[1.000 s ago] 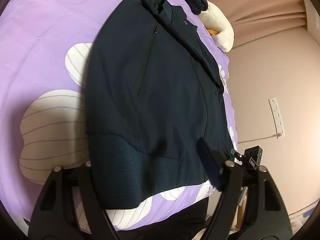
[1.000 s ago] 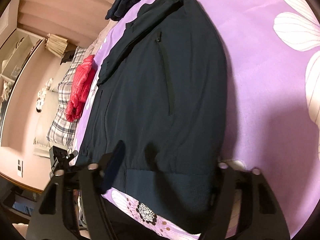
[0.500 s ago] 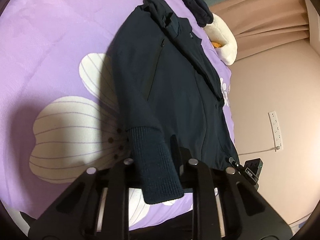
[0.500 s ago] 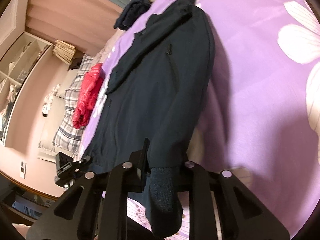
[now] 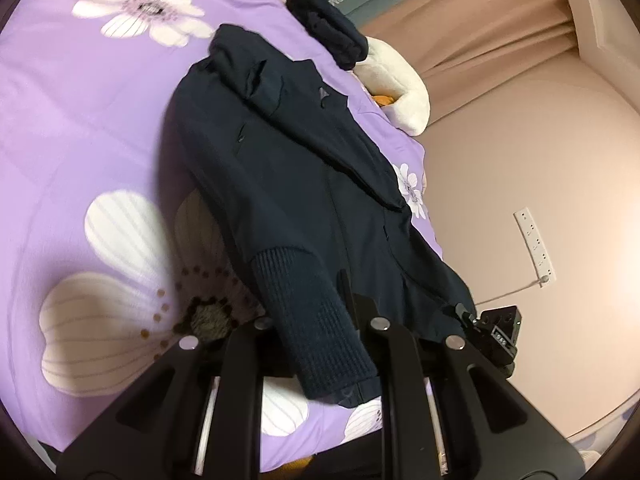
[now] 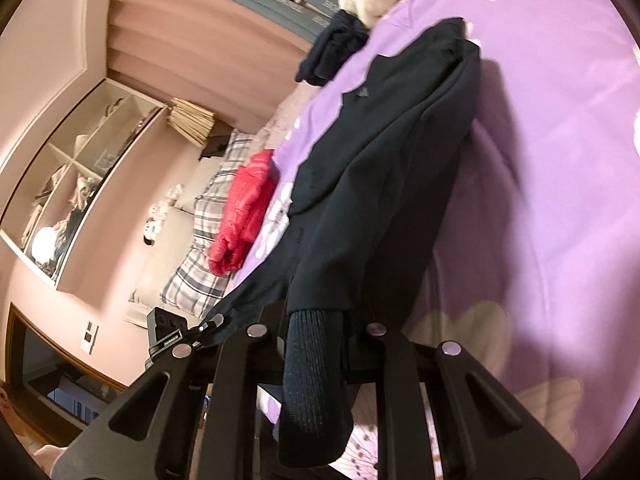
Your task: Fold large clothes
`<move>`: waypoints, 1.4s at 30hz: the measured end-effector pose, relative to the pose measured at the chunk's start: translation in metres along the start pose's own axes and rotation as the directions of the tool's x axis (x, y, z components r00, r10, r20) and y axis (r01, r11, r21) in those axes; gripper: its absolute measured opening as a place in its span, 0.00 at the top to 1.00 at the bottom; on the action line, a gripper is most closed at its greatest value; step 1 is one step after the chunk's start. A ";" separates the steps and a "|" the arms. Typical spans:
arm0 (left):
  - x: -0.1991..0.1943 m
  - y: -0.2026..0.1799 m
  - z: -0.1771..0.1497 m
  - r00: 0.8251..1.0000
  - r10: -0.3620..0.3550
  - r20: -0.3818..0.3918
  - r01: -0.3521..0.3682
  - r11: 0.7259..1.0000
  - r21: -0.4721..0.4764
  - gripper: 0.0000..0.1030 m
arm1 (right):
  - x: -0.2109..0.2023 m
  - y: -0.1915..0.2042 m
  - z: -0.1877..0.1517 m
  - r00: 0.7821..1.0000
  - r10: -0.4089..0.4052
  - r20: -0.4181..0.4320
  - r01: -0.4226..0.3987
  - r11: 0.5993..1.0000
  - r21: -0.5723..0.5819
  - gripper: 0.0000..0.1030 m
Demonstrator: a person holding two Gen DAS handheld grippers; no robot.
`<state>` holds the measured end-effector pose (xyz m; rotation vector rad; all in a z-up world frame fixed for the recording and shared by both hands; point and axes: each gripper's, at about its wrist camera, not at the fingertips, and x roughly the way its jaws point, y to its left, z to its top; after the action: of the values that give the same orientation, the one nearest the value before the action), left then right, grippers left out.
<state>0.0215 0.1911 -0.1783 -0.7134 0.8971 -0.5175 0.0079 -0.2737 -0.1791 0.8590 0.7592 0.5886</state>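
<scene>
Left wrist view: dark navy jacket (image 5: 304,184) laid lengthwise on the purple floral bedspread (image 5: 80,100), collar at the far end, near end raised. Left gripper (image 5: 316,320) pinched on the ribbed hem band (image 5: 316,320), band draped over and between the fingers. Right gripper (image 5: 494,330) partly visible at the other hem corner. Cloth judged soft, limp and fairly weighty for a garment; shell fabric smooth, likely slippery. Thick knit rib judged the soundest place to grip, at both corners together. Also noted: rolled dark garment (image 5: 330,38) and white plush toy (image 5: 400,80) beyond the collar. Right wrist view: right gripper (image 6: 314,330) likewise clamped on ribbed hem (image 6: 312,384), which hangs slack below the fingers; jacket body (image 6: 384,184) sagging from grip to bed. Shown only here: red garment (image 6: 244,216), plaid pillow (image 6: 200,264), wall shelves (image 6: 76,176). Shown only in the left view: chest logo, zip pocket, wall socket strip (image 5: 536,246).
</scene>
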 end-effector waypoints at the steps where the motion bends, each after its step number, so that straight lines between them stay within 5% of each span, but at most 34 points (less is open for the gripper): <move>1: 0.001 -0.003 0.002 1.000 0.003 0.001 -0.003 1.000 0.007 0.86 | 0.001 0.002 0.002 1.000 0.006 0.003 -0.006 1.000 -0.003 0.83; 32: -0.045 -0.066 0.006 0.986 -0.097 0.136 0.069 0.978 0.198 0.91 | -0.025 0.042 0.010 0.984 0.146 0.099 -0.139 0.988 -0.073 0.86; 42: -0.066 -0.085 0.001 0.971 -0.186 0.150 0.145 0.958 0.248 0.91 | -0.037 0.056 0.009 0.979 0.185 0.086 -0.176 0.979 -0.106 0.86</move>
<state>-0.0222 0.1798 -0.0804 -0.6089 0.6046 -0.6890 -0.0159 -0.2752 -0.1155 0.8646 0.5646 0.7350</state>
